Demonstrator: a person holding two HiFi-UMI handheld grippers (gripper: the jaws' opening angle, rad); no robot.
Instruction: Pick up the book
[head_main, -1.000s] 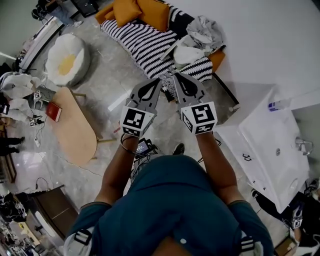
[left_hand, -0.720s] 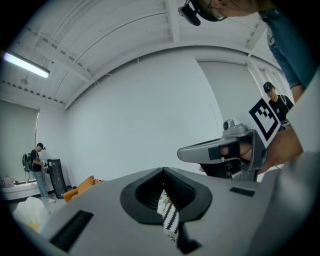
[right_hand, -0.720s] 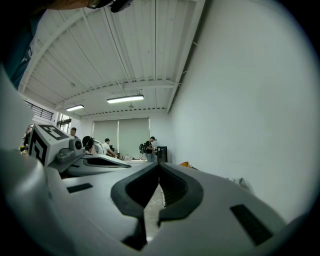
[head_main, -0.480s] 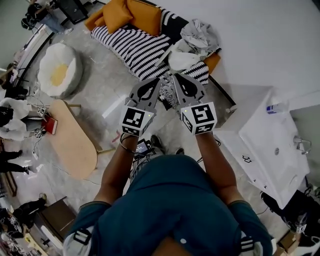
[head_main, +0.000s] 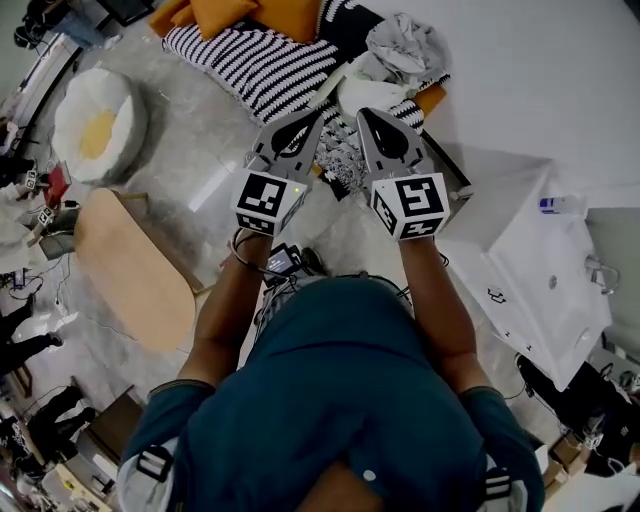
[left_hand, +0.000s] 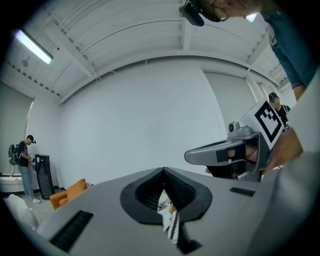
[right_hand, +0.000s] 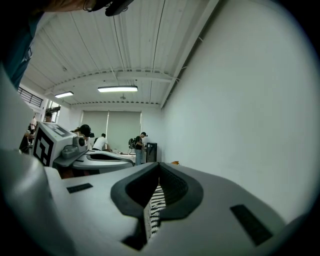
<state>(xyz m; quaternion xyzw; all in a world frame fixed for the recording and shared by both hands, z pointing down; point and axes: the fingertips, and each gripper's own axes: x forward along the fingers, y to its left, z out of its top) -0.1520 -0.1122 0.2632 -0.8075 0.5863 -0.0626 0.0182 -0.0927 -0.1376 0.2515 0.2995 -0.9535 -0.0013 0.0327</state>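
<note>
1 candidate only for the book: a small red flat thing (head_main: 57, 184) at the far left of the head view, past the end of the oval wooden worktop (head_main: 130, 270). It is too small to confirm, and I cannot tell whether it sits on the floor (head_main: 200, 160) or on something low. Nothing in the clutter ahead reads clearly as a book either. That clutter is a striped sofa (head_main: 255, 70) carrying orange cushions (head_main: 215, 12) and crumpled cloths (head_main: 400, 45). The 2 tongs are well apart from the red thing and point toward the sofa, not at it. The left tongs (head_main: 318, 114) are clenched and empty, pads meeting, with only a sliver of striped fabric showing far off through the slit in the left gripper view. The right tongs (head_main: 363, 113) are likewise clenched on nothing, with the same stripes visible beyond their tips. Both are held level, side by side and close in front of the chest. Judgement: this is a carrying posture, jaws kept closed because nothing is within reach yet, so the task has not reached the grasp. A white-and-yellow beanbag (head_main: 95, 125) lies between sofa and worktop, and a white basin (head_main: 540, 290) stands at the right against the wall. To take the book, the tongs must first be released and brought down over it.
</note>
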